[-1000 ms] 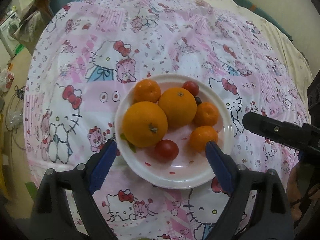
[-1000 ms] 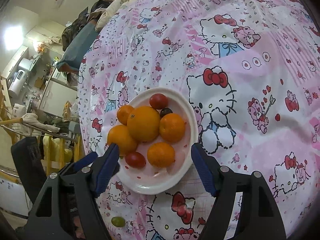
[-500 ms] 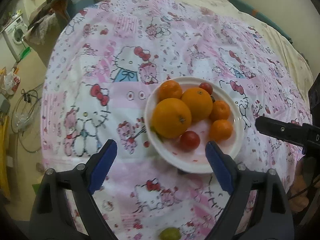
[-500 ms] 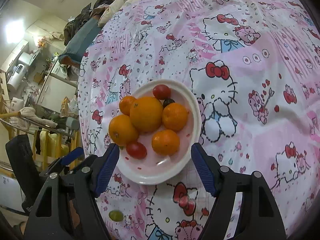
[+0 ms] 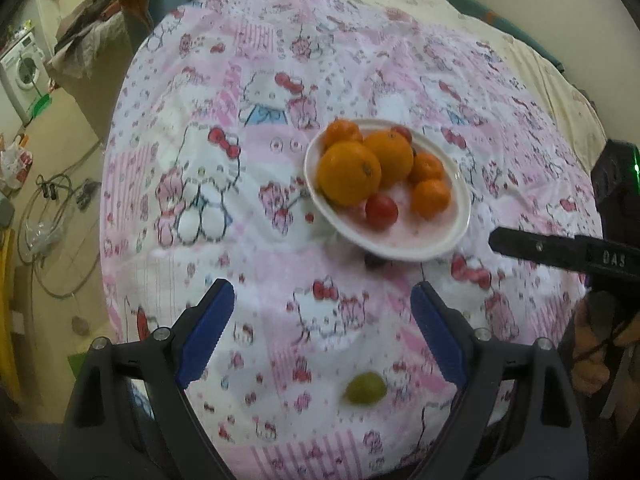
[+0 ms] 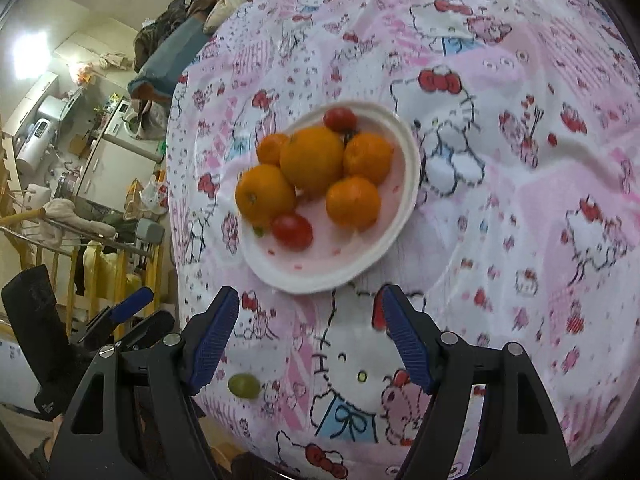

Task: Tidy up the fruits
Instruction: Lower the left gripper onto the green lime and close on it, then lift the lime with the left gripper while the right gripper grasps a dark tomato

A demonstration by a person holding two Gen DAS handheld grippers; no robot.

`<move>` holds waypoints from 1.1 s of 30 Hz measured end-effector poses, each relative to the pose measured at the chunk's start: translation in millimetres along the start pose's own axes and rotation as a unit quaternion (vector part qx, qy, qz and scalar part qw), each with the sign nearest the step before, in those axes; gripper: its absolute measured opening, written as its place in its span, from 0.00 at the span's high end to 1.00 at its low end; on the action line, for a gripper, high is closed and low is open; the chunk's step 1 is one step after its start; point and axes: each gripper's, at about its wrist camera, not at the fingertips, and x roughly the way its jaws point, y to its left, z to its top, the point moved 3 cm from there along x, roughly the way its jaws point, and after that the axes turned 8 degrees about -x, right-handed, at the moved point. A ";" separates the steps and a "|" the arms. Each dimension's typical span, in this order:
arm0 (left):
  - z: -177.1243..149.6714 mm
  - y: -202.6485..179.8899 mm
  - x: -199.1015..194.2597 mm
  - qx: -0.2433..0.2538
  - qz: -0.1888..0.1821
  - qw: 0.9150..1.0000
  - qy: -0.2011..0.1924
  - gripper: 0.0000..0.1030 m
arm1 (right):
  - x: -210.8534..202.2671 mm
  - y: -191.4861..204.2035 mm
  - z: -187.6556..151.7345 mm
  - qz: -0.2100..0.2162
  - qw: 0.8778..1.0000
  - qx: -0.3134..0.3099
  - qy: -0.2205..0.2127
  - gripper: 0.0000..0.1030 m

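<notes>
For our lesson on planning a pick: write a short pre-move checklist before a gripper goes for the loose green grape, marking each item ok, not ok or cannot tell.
1. Green grape lies alone on the tablecloth, off the plate: ok.
2. Left gripper open, empty: ok.
3. Right gripper open, empty: ok.
4. Dark fruit beside the plate rim, kind: cannot tell.
5. All fruit gathered: not ok.
</notes>
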 end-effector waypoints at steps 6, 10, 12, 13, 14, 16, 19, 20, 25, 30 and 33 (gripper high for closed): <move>-29.6 0.5 4.8 0.007 -0.023 0.999 0.043 0.15 | 0.5 -1.8 1.4 -0.006 1.000 0.005 -0.001 0.26; -53.7 -16.7 26.0 0.063 -0.008 0.994 0.088 0.17 | 0.8 -2.2 1.1 -0.005 1.000 0.007 -0.001 0.26; -64.4 -26.3 37.1 0.093 0.005 0.990 0.105 0.24 | 1.7 -0.2 1.7 -0.006 1.000 0.004 0.000 0.25; -68.5 -30.8 40.7 0.105 0.006 0.988 0.111 0.31 | 2.1 0.4 1.8 -0.006 1.000 0.002 0.001 0.26; -72.0 -35.0 43.9 0.114 0.004 0.987 0.116 0.35 | 2.1 0.8 1.7 -0.007 1.000 0.001 0.001 0.26; -75.7 -40.0 47.9 0.130 0.010 0.984 0.121 0.38 | 1.3 0.6 1.3 -0.007 1.000 0.000 0.001 0.26; -78.5 -41.1 53.7 0.134 0.016 0.982 0.130 0.62 | 0.8 0.1 1.2 -0.006 1.000 0.002 0.000 0.26; -79.1 -41.1 55.5 0.131 0.014 0.982 0.135 0.68 | 0.9 0.0 1.5 -0.006 1.000 0.003 0.000 0.26; -77.7 -43.9 51.4 0.133 0.007 0.983 0.125 0.74 | 2.2 0.6 0.8 -0.006 1.000 -0.001 0.004 0.26; -68.7 -37.8 37.5 0.118 0.002 0.987 0.109 0.74 | 4.7 2.1 -1.8 -0.009 1.000 -0.007 0.013 0.26; -52.1 -27.0 22.8 0.080 -0.006 0.994 0.080 0.74 | 9.0 3.5 -5.6 -0.007 1.000 -0.009 0.022 0.26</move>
